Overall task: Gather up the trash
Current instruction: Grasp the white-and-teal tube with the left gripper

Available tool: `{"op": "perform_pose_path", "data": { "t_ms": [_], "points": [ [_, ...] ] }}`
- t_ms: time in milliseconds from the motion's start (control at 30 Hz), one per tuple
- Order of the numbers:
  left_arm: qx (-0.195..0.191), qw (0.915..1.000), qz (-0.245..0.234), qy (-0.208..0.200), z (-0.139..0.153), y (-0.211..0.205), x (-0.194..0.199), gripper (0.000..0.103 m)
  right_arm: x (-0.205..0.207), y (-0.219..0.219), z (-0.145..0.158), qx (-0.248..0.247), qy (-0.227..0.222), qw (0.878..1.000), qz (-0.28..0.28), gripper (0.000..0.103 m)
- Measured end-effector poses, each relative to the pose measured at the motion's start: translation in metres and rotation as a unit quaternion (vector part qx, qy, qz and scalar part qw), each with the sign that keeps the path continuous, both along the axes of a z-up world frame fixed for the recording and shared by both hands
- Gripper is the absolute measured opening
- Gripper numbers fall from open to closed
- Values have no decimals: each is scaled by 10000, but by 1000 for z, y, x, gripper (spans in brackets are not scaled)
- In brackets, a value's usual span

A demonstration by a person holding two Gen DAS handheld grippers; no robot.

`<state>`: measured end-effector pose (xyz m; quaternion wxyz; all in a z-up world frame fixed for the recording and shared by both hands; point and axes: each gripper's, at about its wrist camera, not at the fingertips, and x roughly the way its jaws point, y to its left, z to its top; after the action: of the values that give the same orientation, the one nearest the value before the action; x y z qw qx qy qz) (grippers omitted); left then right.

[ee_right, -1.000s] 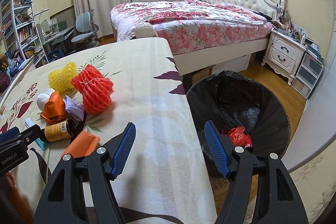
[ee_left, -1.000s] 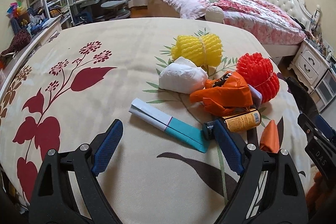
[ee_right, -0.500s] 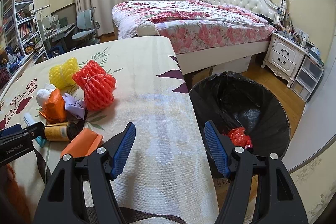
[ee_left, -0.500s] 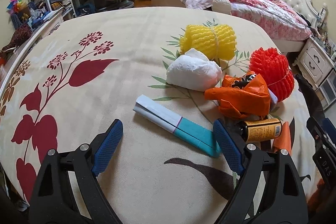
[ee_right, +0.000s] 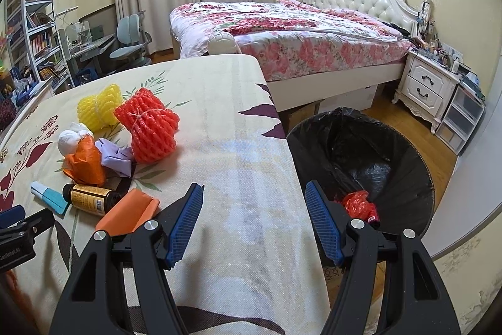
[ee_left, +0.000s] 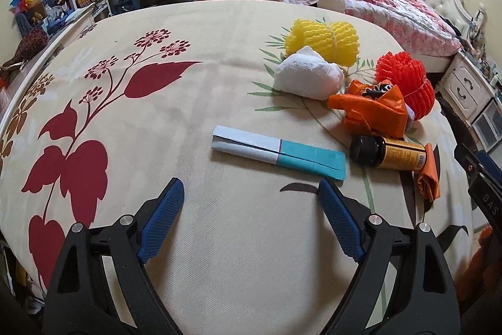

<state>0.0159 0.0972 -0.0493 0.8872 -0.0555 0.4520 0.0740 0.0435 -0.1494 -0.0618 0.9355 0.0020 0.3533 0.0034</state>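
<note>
Left claw (ee_left: 248, 189) open, nr tube (ee_left: 277, 152)

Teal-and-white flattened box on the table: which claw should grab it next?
Left. The left claw is open, empty and aimed at the flattened box just ahead. The right claw sits open at the table edge by the trash bin, with the box far off.
</note>
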Motion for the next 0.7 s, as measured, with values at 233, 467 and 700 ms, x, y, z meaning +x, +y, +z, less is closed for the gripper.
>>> {"op": "perform_pose_path", "data": {
  "t_ms": [233, 467, 700],
  "points": [
    [99, 9999, 71, 34, 0, 4, 1, 85, -1, 2, 1, -10, -3, 10000, 23, 66],
    [69, 9982, 596, 71, 0, 40, 7, 85, -1, 3, 0, -21, 6, 10000, 24, 66],
    [114, 9980, 614, 38, 1, 40, 31, 85, -2, 6, 0, -41, 29, 10000, 32, 66]
  ]
}}
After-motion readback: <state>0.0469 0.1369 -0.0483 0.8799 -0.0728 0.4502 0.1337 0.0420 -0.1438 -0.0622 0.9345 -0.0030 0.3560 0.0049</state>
